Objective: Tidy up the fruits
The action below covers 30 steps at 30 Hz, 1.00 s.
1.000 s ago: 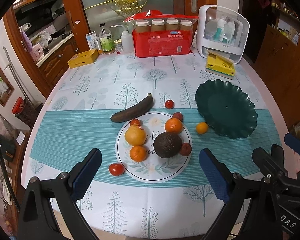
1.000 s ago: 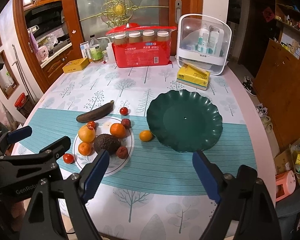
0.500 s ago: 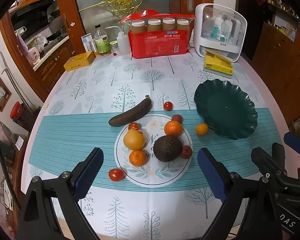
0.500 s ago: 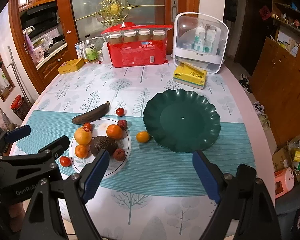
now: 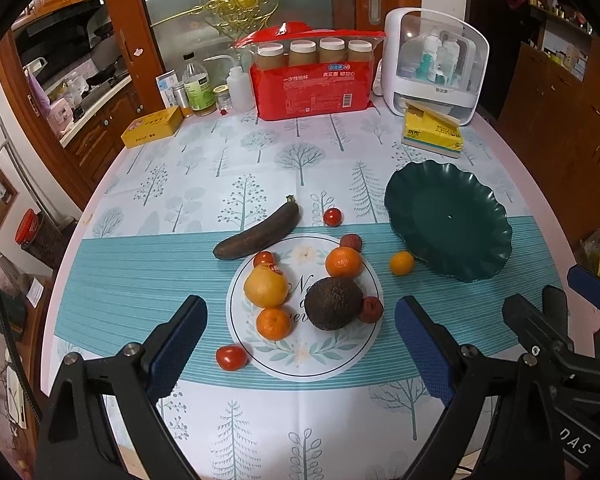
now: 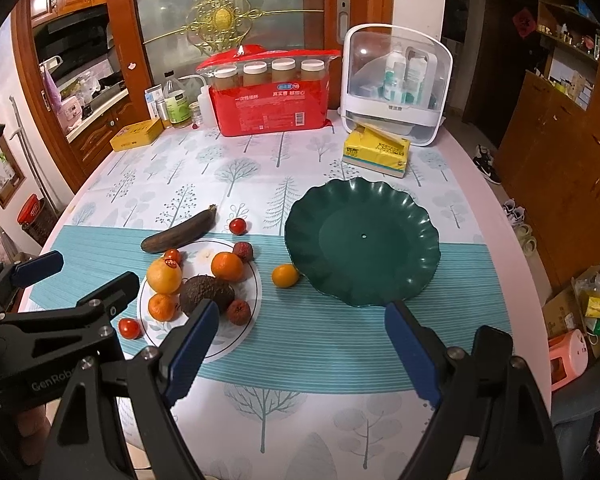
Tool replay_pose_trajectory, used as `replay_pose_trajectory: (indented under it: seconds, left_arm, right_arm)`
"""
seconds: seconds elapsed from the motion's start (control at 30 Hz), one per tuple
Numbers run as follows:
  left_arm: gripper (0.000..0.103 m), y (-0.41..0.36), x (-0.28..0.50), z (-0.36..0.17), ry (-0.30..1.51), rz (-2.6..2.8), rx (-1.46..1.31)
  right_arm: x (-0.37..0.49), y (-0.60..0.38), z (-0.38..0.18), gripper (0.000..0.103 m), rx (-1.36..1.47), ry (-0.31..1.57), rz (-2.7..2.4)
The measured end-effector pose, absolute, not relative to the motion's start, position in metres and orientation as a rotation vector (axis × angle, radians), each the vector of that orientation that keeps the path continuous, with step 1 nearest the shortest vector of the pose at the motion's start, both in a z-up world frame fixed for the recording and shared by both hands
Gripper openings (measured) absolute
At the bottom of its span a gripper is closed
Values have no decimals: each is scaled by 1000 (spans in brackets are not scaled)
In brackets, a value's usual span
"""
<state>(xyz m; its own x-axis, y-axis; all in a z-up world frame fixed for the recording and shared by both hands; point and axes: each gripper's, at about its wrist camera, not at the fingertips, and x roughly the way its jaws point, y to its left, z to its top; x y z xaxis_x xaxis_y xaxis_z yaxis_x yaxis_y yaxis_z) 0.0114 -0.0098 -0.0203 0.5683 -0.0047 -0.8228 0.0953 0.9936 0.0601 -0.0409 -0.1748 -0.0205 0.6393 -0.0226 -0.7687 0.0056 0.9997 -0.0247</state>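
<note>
On round white plate (image 5: 328, 364): wrinkled dark avocado (image 5: 332, 303); scalloped green dish (image 5: 452, 256) bare; both jaws released.

Home dining room, round table (image 5: 496, 148) under a tree-print tablecloth (image 5: 260, 168), wooden cabinets (image 6: 560, 152), glass door with gold ornament (image 6: 220, 16), kitchen stove (image 5: 100, 76) through the doorway, shoes (image 6: 486, 162) on the floor

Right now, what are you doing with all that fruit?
A person holds two tools above the table, both open and gripping nothing. The left tool hovers over the white plate piled with oranges and an avocado. The right tool faces the green plate, which has no fruit in it. Sorting hasn't begun.
</note>
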Motion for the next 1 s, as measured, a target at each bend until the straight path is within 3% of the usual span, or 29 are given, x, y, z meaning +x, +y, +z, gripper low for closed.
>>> replay_pose_trajectory:
  seconds: [1.0]
  left_arm:
    - [94, -8, 28, -28, 984, -69, 82]
  right_arm:
    - [-37, -174, -19, 87, -24, 881, -18]
